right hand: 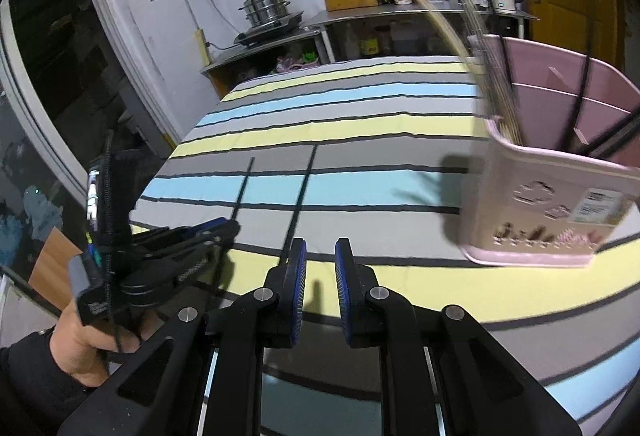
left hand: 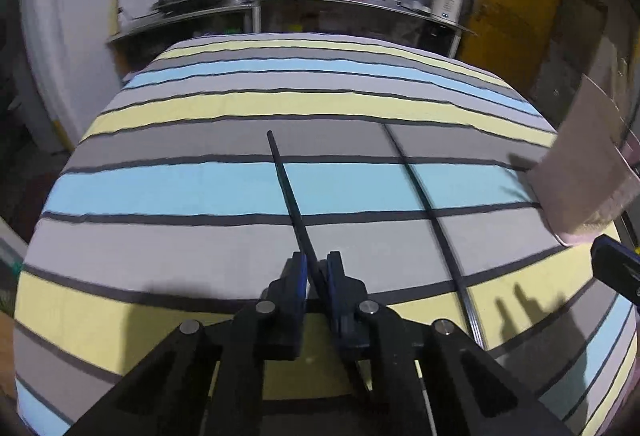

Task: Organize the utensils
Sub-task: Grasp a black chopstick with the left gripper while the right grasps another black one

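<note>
Black chopstick (left hand: pixel 290 196) clamped in left fingers (left hand: pixel 298 276), right fingers (right hand: pixel 300 276) apart, empty

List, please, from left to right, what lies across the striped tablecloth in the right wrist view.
The left hand-held gripper shut on a thin black chopstick → a second thin black chopstick lying on the cloth → the pink plastic utensil holder, with pale and black chopsticks standing in it.

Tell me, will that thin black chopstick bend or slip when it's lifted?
Probably stiff: the chopstick juts straight past the left gripper, unsagging. It may pivot or slip, since it looks smooth and is pinched near one end. Likely light, being so thin; the second chopstick on the cloth could skid if nudged.
</note>
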Motion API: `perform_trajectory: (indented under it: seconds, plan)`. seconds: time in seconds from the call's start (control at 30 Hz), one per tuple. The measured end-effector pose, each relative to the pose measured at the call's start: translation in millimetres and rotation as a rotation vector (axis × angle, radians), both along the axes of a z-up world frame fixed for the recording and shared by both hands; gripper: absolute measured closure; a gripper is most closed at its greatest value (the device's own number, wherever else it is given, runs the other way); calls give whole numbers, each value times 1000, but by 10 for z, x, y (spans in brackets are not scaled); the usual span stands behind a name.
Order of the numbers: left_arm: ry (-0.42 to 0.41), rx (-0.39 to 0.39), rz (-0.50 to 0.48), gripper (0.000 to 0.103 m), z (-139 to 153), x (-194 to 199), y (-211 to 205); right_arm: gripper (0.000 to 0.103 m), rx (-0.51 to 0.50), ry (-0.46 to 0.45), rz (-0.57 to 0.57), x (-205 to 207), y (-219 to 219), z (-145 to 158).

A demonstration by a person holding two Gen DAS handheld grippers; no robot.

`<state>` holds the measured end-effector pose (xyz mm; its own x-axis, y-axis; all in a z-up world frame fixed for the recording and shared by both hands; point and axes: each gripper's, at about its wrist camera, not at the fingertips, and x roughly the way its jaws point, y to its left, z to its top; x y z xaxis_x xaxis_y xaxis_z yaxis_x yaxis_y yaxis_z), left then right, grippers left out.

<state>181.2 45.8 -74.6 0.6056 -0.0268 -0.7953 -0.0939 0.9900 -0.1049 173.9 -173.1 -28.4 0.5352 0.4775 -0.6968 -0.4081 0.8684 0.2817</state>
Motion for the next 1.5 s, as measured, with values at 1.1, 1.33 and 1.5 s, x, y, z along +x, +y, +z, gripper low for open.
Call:
perform_trajectory:
  seconds: [1.1, 1.33, 1.5]
  plan:
    - [61, -110, -2, 95, 14, 673, 309, 96, -167, 102, 60, 1065, 985, -536]
    - [17, -163, 0, 97, 195, 522, 370, 97, -109, 62, 62, 932, 864, -266]
    - [-44, -180, -27, 98, 504, 348, 333, 97, -70, 14, 63, 770, 777, 12]
